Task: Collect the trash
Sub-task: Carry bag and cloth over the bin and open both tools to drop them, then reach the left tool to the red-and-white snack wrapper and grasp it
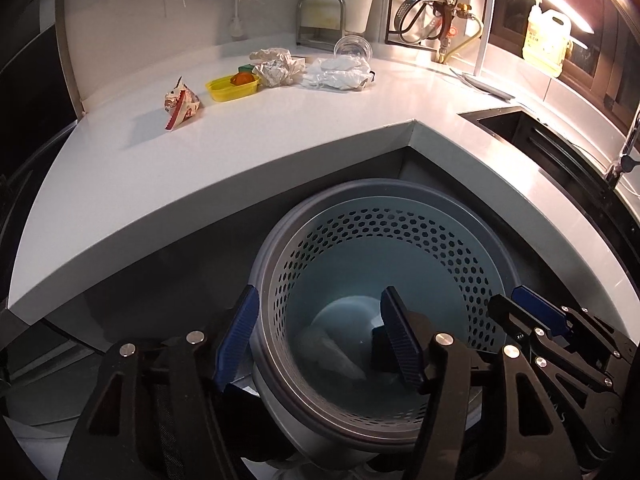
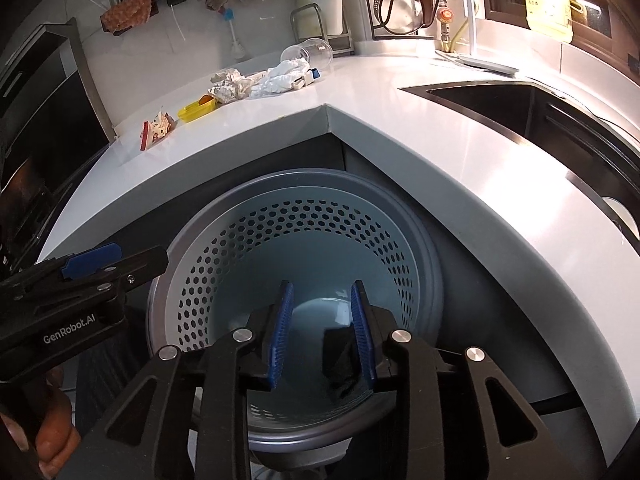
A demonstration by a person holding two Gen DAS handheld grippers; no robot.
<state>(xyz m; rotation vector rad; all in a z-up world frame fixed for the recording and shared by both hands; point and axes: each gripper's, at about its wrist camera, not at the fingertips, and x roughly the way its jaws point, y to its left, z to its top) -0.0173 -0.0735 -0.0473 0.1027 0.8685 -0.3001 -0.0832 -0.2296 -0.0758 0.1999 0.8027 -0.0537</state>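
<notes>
Below both parted, empty grippers [image 1: 320, 344] [image 2: 322, 332], perforated bin [image 1: 460, 248] holds pale trash [image 1: 336, 352]

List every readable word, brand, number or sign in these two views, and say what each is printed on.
"GenRobot.AI": white lettering on the black body of the left gripper, seen in the right wrist view.
Yellow jug on the window ledge: it carries a label, too small and blurred to read.
Snack wrapper on the counter: printed pattern, no legible words.
Red tag on the gas valve: unreadable.
</notes>
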